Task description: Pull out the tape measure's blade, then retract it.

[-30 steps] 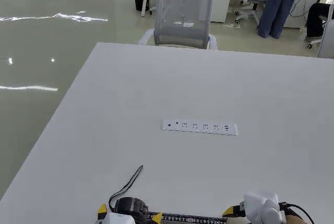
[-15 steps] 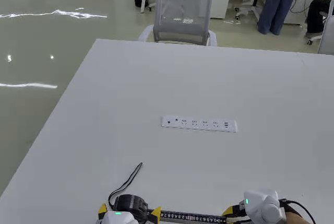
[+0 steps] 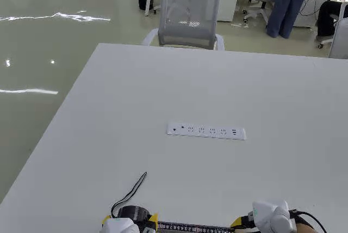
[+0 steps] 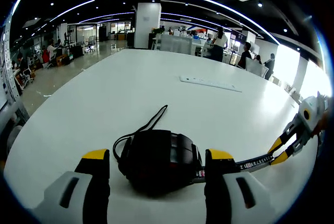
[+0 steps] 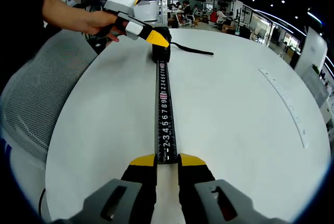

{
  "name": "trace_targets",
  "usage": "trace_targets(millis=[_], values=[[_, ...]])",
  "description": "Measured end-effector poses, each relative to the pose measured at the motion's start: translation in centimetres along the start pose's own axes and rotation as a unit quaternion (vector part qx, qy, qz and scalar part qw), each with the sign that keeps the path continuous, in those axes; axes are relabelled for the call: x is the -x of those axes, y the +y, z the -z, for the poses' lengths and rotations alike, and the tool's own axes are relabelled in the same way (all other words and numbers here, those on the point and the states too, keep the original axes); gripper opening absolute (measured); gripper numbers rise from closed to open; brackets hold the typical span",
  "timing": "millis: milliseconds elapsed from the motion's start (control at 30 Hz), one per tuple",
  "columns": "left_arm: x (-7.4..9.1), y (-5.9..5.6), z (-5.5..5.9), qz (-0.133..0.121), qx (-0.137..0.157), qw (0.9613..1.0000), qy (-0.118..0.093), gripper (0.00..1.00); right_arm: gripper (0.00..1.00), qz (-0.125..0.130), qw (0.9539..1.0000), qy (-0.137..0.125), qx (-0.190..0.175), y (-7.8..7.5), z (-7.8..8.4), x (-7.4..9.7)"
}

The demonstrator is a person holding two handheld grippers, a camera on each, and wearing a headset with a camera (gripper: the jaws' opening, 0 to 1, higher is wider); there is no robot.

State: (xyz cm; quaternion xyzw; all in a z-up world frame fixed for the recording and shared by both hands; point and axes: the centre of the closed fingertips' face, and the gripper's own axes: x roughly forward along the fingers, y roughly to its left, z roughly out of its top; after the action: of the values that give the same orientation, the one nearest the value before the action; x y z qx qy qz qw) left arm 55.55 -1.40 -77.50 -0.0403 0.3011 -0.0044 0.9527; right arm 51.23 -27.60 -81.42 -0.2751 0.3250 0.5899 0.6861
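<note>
- Head view: one tape measure [image 3: 135, 213] lies on the white table [image 3: 217, 81] at about 7 o'clock, close to the near edge. Its one blade [image 3: 187, 226] runs from the case toward 3 o'clock and ends at the right gripper [image 3: 239, 224]. The left gripper [image 3: 129, 223] sits over the case. One power strip [image 3: 205, 131] lies mid-table, and one chair [image 3: 189, 13] stands at the far edge at 12 o'clock.
- Left gripper view: the two jaws are set narrow, one on each side of the black case, and appear to clamp it. One strap [image 4: 148, 125] trails toward 12 o'clock. The blade leaves at 3 o'clock for the other gripper.
- Right gripper view: the jaws are pinched almost together on the blade's tip. The numbered strip stretches straight to 12 o'clock, where the case sits in the left gripper.
- Progress, as I judge it: the pull-out looks largely done, with a good length of blade out and taut. Feeding it back into the case is still to do.
</note>
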Motion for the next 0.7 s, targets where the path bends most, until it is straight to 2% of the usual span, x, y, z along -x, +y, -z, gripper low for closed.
trace_targets(millis=[200,267,467,533,700], values=[[-0.4,-0.44,0.35,0.01,-0.006,0.9999,0.005,0.65,0.14,0.001,1.0,0.0,-0.001,0.05,-0.05,0.04],[-0.55,-0.55,0.83,0.007,-0.019,0.9997,0.015,0.65,0.14,0.002,1.0,0.001,0.0,0.05,0.0,0.0],[-0.65,-0.44,1.01,0.006,-0.005,0.9998,0.02,0.66,0.14,0.004,1.0,0.0,-0.001,0.07,-0.03,0.04],[-0.42,-0.35,0.77,0.007,0.008,0.9998,0.016,0.66,0.14,0.004,1.0,0.0,-0.002,0.06,-0.02,0.04],[-0.34,-0.39,0.7,0.007,0.006,0.9999,0.015,0.64,0.14,0.005,1.0,-0.001,-0.004,0.06,-0.06,0.04]])
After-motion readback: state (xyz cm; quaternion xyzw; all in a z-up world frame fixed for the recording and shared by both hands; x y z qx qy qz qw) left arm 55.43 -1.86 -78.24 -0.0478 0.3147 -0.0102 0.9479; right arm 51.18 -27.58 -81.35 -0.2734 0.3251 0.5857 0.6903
